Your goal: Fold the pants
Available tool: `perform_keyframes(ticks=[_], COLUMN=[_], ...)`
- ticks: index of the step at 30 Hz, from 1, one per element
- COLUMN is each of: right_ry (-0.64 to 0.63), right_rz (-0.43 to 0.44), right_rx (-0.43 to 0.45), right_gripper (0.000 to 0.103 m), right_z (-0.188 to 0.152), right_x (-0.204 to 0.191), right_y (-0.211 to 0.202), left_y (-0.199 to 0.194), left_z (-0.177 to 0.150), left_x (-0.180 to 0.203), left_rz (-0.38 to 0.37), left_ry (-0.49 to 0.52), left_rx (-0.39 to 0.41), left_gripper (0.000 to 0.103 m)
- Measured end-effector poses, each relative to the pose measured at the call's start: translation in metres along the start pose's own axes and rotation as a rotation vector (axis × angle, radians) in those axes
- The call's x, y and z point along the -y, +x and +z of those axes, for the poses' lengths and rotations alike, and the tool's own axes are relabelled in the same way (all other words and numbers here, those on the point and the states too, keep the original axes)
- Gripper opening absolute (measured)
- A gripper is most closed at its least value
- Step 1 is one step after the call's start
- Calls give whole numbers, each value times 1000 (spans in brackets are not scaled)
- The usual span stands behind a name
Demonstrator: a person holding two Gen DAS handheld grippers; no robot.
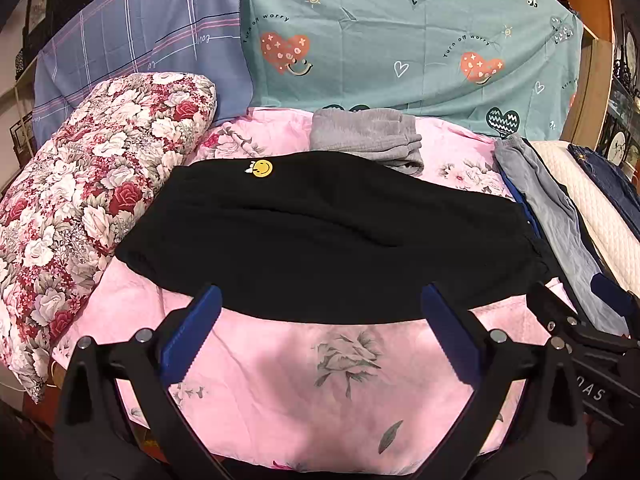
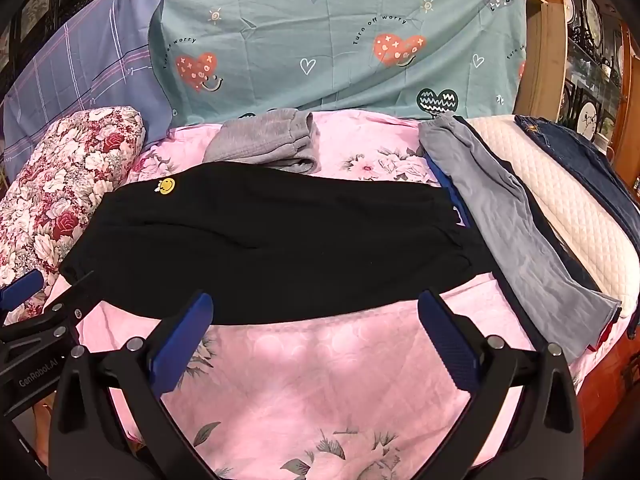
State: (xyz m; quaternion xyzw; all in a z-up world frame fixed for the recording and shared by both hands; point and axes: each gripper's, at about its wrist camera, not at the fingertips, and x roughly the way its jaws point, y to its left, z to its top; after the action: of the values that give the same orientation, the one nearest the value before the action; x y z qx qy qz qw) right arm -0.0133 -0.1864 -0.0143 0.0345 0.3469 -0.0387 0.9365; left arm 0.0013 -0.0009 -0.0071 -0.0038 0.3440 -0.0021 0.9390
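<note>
Pink bedsheet [image 1: 280, 400] bears black pants [image 1: 320, 232] — both claws spread, empty.

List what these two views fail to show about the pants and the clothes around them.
- Black pants: both views, dark fabric swallows the fold lines.
- Grey sweatpants: near edge hidden behind the black pants.
- Jeans: cut off by the right edge.
- Blue garment: mostly buried under the grey-blue trousers.
</note>
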Motion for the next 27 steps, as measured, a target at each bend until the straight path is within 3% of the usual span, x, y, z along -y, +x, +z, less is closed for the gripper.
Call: perform_keyframes(ticks=[27], right_ry=[-2], right_rz=[-2], right_rx=[-4], right_gripper=[102], right_z=[0], right_x=[-1], right_y=[2], left_y=[3], left_z=[0], left_x=[-3], left_rz=[-29], left_ry=[-13], left_rx=[-5], left_gripper=[101])
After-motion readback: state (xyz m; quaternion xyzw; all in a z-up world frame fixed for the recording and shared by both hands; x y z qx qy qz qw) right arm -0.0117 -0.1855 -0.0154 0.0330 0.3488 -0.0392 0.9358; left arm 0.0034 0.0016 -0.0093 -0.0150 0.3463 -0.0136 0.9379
